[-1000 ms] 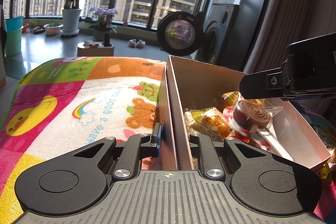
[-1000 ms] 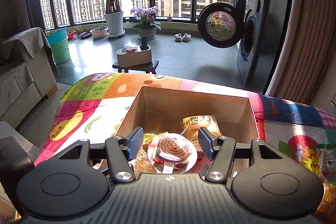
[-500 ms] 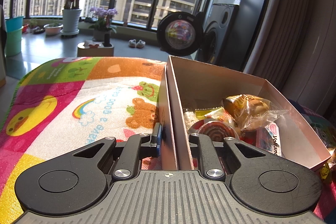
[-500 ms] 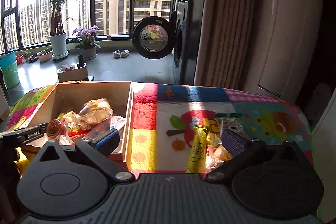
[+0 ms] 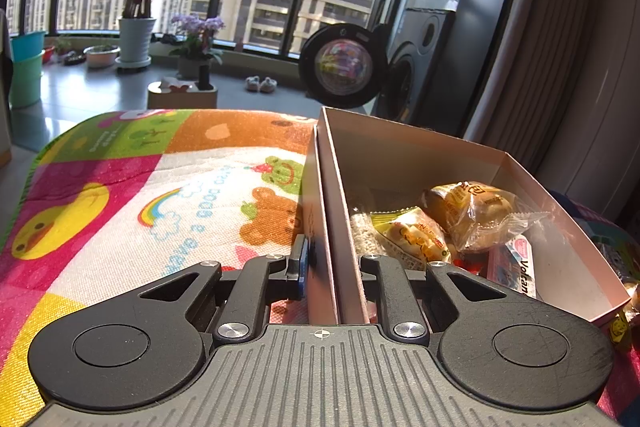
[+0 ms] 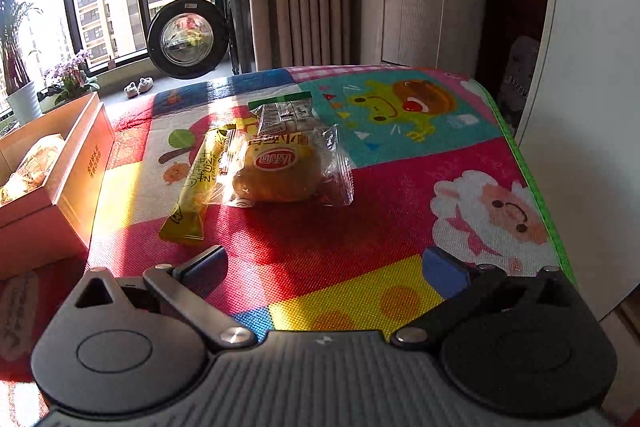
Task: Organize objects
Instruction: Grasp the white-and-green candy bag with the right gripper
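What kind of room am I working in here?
Most likely a home living area in a high-rise flat: a front-loading washing machine with its door open, potted plants by big windows, and a children's play mat.

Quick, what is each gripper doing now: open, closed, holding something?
Left gripper: shut on the box wall.
Right gripper: open, holding nothing.
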A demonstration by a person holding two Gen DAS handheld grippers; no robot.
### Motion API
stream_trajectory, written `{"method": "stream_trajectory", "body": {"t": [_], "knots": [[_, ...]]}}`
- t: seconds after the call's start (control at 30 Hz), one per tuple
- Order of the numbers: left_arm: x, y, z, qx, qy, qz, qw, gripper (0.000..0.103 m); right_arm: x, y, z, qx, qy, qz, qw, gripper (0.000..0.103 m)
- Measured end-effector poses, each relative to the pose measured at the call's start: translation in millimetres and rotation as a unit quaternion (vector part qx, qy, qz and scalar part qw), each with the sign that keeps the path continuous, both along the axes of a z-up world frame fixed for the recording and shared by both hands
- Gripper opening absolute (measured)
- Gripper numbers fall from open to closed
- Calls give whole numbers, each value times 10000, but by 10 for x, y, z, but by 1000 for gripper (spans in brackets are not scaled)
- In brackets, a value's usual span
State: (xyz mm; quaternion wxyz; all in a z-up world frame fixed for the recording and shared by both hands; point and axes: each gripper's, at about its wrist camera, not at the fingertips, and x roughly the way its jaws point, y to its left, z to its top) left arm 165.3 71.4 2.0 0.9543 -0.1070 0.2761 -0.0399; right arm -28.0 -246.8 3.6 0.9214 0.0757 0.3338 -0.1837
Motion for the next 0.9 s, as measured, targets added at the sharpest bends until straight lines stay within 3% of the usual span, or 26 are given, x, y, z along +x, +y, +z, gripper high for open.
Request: {"method": "stream_trajectory", "body": {"t": [0.17,0.3,0.4,0.5,0.6,0.67,0.73,0.9], "knots": [[-4,0,-2,5,-1,2,10000,17,465,42,295,-607,-132,504,9968,103],[-3,-1,-3,3,-1,0,10000,17,1199,-293,340,15,337,351,9988,103],[-3,-1,-3,-5,-1,-1,10000,17,1755,-580,204,589,808,47,9950,103],[-3,2,-2,0,-1,0,10000,17,2073,-733,75,797,1018,-350,9910,99],[-3,3,-3,1,0,-1,10000,17,2133,-728,0,930,1083,-487,9886,90],[-3,0,-3,-4,0,-2,10000,17,2096,-603,-6,623,1123,-355,9911,81],[-2,-5,-5,-5,-1,-3,10000,17,2050,-468,20,315,1163,-112,9926,58],[-1,2,-4,-8,0,-3,10000,17,1797,-250,340,126,884,131,9959,56]]}}
